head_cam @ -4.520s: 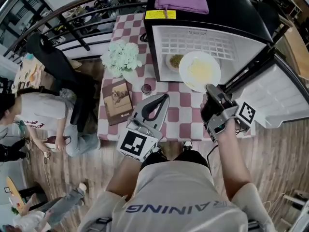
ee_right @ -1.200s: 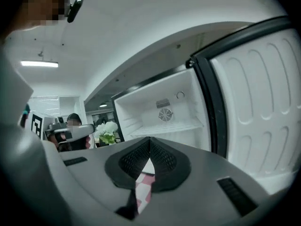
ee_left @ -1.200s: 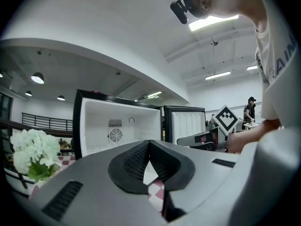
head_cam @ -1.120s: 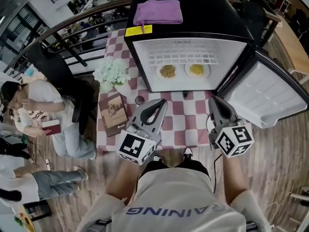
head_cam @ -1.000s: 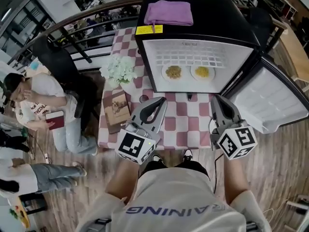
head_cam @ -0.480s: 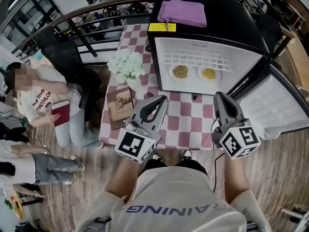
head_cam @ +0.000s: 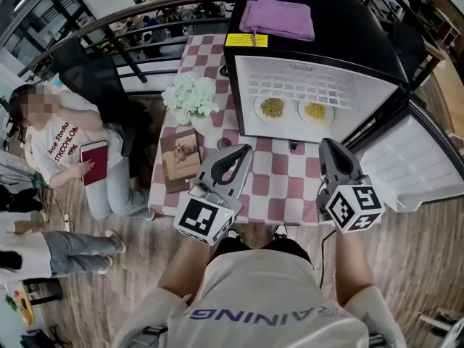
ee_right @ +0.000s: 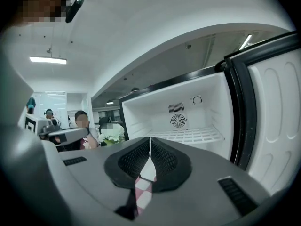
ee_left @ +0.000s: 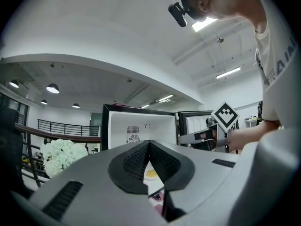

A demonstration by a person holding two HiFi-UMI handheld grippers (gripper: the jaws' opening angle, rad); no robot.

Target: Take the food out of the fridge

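Note:
The small black fridge (head_cam: 377, 46) stands open on the checked table. On its white floor sit two plates: one with brownish food (head_cam: 272, 107), one with yellow food (head_cam: 315, 111). My left gripper (head_cam: 245, 148) hovers over the table in front of the fridge, shut and empty. My right gripper (head_cam: 326, 143) is beside it, nearer the yellow plate, also shut with nothing held. In the left gripper view the shut left gripper (ee_left: 149, 142) points at the fridge, the yellow food (ee_left: 151, 173) showing under its tip. In the right gripper view the right gripper (ee_right: 150, 139) faces the wire shelf (ee_right: 188, 135).
The fridge door (head_cam: 417, 158) swings open at the right. A purple cloth (head_cam: 278, 17) lies on the fridge top. White flowers (head_cam: 190, 96) and a brown book (head_cam: 181, 158) occupy the table's left side. A person (head_cam: 54, 140) with a red book crouches at the far left.
Several seconds ago my right gripper held the yellow plate at the fridge mouth; it now rests inside and the gripper has drawn back. Over the last second both grippers stayed almost still.

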